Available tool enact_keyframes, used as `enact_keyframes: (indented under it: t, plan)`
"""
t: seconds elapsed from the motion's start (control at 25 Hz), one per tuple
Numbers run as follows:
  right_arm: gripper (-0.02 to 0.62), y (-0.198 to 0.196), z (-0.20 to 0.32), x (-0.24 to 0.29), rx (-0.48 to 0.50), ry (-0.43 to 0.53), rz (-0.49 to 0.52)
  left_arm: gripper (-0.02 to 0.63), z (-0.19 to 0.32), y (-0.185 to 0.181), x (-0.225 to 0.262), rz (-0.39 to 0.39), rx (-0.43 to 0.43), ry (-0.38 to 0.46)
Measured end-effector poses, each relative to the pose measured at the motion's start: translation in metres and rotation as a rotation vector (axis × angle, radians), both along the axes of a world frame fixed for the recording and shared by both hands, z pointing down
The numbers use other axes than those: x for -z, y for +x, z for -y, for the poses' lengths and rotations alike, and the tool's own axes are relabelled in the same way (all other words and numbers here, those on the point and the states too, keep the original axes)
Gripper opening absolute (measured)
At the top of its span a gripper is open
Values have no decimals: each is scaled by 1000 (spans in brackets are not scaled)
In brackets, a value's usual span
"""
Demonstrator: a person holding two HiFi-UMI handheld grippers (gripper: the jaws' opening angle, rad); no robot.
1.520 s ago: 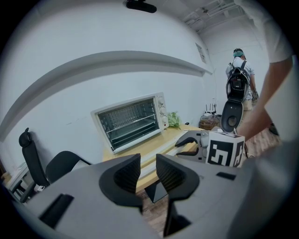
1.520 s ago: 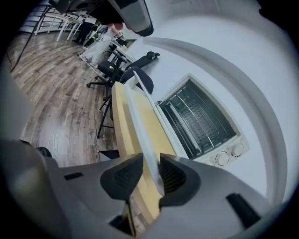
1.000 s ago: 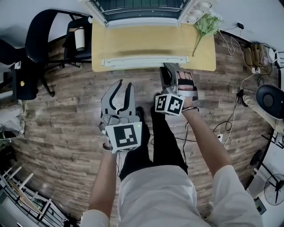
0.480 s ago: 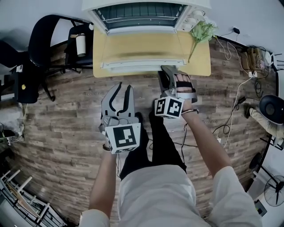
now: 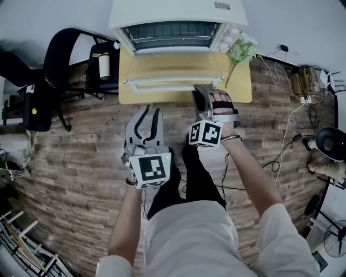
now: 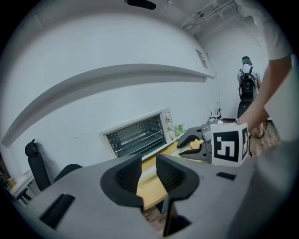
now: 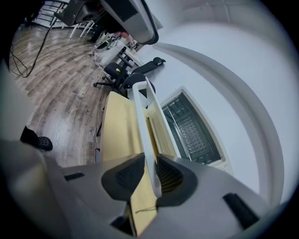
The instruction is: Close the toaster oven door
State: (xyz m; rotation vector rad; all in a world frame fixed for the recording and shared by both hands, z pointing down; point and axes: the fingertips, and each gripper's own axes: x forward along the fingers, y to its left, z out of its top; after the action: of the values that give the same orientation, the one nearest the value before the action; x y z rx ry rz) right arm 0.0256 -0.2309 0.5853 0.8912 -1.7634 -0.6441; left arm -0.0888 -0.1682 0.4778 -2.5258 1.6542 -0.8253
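Note:
A white toaster oven [image 5: 173, 16] stands at the back of a small yellow table [image 5: 240, 89]. Its glass door [image 5: 173, 67] hangs open toward me, and the wire rack shows inside [image 6: 138, 135]. The door's white handle bar [image 5: 162, 85] runs along the front edge. My right gripper [image 5: 203, 91] is at the bar's right end. In the right gripper view the handle [image 7: 142, 121] passes between the pads and the jaws have just been closing on it. My left gripper [image 5: 152, 110] hovers open and empty over the floor, short of the table.
A black office chair [image 5: 59, 59] and a white roll [image 5: 104, 65] stand left of the table. A green sprig [image 5: 239, 51] lies on its right corner. Cables [image 5: 286, 135] trail over the wood floor at the right. A person [image 6: 246, 84] stands far back.
Both grippers have risen. The right one has kept to the handle bar, and the door's front edge has come up with it. More of the oven's top shows now.

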Motion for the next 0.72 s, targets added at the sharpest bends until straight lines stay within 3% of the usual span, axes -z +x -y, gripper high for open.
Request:
enact_keyframes:
  t: [0.72]
  plan:
    - [67,2,17,37,64,-48,-115,87,13,-7,74,-46,72,84]
